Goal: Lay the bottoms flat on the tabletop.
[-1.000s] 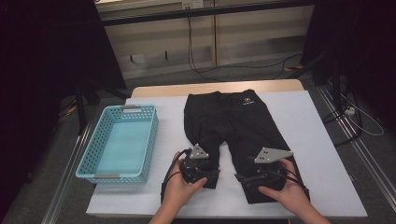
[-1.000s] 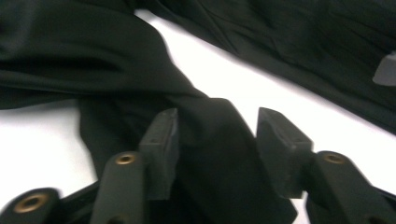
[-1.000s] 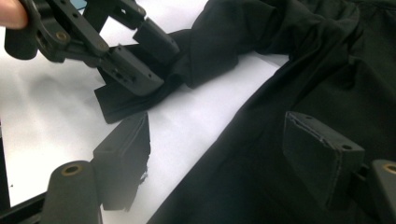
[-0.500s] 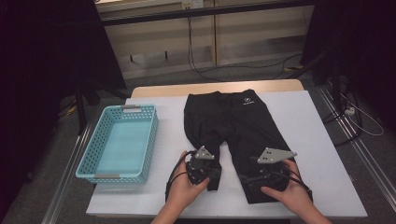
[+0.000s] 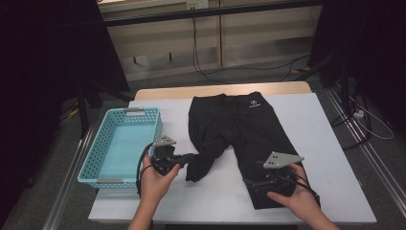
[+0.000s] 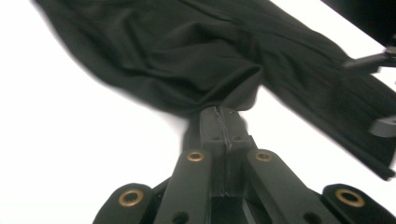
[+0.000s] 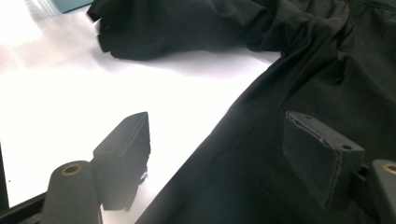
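Note:
Black pants (image 5: 239,124) lie on the white table (image 5: 325,124), waistband at the far side. My left gripper (image 5: 191,157) is shut on the hem of the left leg, which is lifted off the table and bunched toward the basket. In the left gripper view the jaws (image 6: 219,112) meet with gathered black fabric (image 6: 187,51) pinched at their tips. My right gripper (image 5: 251,184) stands open low over the hem of the right leg. In the right gripper view its jaws (image 7: 217,126) straddle the edge of the flat leg (image 7: 327,84), apart from the cloth.
A light blue plastic basket (image 5: 95,179) with nothing in it sits at the table's left edge, close to my left hand. Bare white table lies between the two pant legs and to the right of the pants. Cables run across the floor beyond.
My left gripper has closed on the left leg's hem and moved left and up toward the basket, dragging that leg into a bunch. The right gripper has stayed where it was.

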A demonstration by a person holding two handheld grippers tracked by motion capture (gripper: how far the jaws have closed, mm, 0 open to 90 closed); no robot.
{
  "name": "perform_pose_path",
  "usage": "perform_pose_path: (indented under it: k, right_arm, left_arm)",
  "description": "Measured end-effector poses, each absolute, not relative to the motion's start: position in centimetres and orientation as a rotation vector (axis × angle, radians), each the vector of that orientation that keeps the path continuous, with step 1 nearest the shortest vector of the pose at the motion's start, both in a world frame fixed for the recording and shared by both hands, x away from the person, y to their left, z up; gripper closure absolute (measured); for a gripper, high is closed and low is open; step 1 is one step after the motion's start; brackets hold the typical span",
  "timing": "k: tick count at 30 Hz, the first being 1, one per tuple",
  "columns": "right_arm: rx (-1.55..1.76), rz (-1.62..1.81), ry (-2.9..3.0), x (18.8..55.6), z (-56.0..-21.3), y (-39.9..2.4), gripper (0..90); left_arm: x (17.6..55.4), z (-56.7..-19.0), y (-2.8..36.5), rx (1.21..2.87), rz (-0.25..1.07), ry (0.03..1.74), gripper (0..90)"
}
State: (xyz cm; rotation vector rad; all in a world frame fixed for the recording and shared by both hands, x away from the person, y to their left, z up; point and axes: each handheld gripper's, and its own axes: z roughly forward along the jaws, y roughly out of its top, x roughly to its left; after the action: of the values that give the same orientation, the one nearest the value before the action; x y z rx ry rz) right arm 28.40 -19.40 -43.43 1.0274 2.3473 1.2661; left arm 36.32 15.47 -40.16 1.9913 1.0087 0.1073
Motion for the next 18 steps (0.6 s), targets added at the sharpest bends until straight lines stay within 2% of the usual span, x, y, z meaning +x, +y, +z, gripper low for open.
perform_pose_path:
  k: [8, 18]
  right_arm:
    - [1.011, 1.267, 2.355, 28.5, -43.4, -18.9, 23.7]
    - [0.959, 1.267, 2.388, 28.8, -43.3, -17.4, 25.9]
  left_arm:
    - [36.8, -40.9, 16.4, 2.009, 0.181, 1.086, 90.0]
    - [37.4, -42.0, 16.2, 2.029, 0.202, 1.099, 90.0]
